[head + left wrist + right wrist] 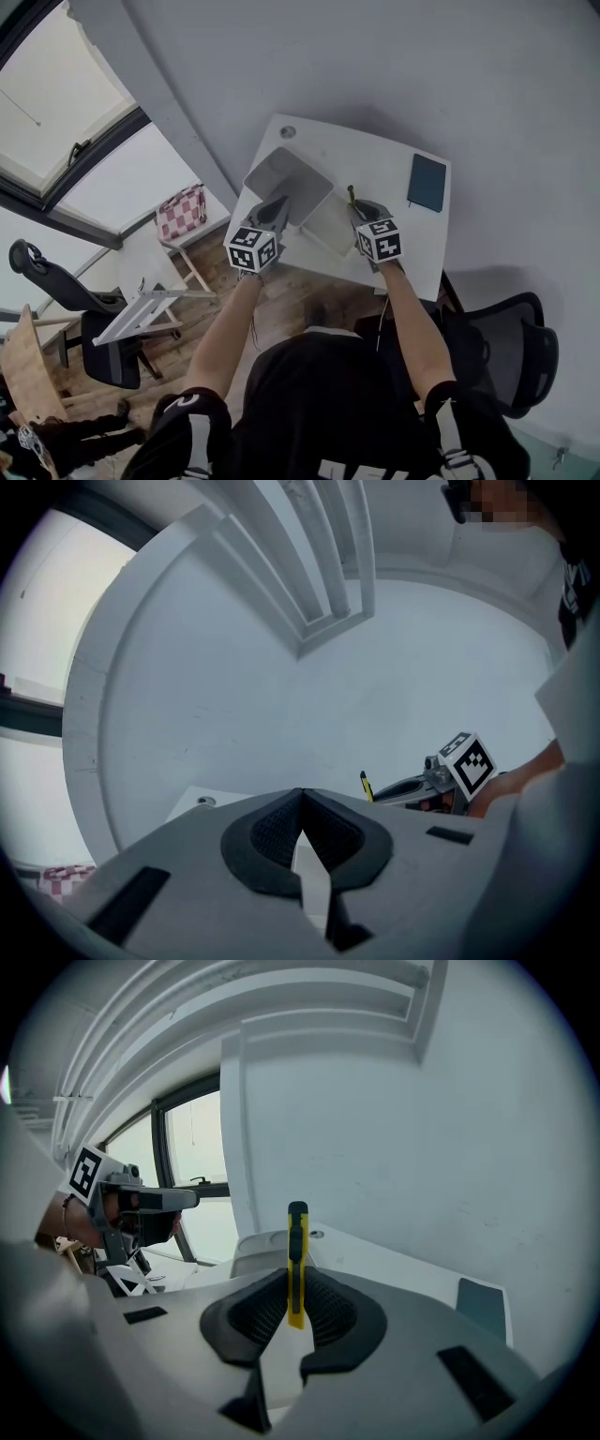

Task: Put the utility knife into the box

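Note:
The yellow utility knife (297, 1262) stands upright between the pads of my right gripper (296, 1290), which is shut on it. In the head view the knife (352, 195) pokes out of the right gripper (357, 210) just right of the open white box (322, 225), whose lid (287, 181) leans back to the left. My left gripper (277, 210) hovers at the box's left side. Its jaws (300, 799) are shut tip to tip with nothing seen between them. The left gripper view also catches the knife (365, 785).
The white table (394, 155) is small, with a dark notebook (427, 182) at its far right and a cable hole (287, 132) at the back. A checkered stool (181, 214), a wooden rack and office chairs (511, 352) stand around it. A wall is close behind.

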`<action>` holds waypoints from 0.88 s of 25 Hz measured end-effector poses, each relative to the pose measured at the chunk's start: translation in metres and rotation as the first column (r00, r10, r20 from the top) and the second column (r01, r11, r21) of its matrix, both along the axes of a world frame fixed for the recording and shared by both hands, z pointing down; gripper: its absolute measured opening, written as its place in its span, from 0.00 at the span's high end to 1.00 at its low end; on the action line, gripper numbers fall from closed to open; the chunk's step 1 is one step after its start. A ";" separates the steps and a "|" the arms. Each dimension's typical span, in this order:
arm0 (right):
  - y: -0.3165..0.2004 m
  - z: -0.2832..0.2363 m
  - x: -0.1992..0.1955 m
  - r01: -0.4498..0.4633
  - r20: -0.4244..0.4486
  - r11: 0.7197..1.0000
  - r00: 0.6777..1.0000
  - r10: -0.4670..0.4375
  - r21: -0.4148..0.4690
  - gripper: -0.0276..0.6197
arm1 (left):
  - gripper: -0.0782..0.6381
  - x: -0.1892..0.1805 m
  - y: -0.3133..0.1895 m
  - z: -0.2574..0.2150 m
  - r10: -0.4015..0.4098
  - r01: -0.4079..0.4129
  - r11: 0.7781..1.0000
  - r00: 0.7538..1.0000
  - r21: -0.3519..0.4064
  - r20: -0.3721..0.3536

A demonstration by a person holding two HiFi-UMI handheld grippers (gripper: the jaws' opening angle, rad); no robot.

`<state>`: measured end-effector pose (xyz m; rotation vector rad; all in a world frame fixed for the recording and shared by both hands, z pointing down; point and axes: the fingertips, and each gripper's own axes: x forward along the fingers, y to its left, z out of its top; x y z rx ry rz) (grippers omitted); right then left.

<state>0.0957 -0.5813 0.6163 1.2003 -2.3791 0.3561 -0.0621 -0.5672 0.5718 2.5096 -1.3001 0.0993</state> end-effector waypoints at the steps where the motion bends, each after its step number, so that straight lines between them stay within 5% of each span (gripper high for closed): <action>1: -0.002 0.005 0.000 0.004 -0.005 1.000 1.000 -0.004 -0.009 0.85 | 0.86 0.000 -0.001 0.003 -0.002 0.002 1.000 1.000 -0.004 -0.001; 22: -0.015 0.116 -0.016 0.072 -0.081 0.972 0.992 -0.092 -0.223 0.85 | 0.86 0.007 -0.025 0.069 0.009 -0.005 0.994 0.999 -0.105 0.032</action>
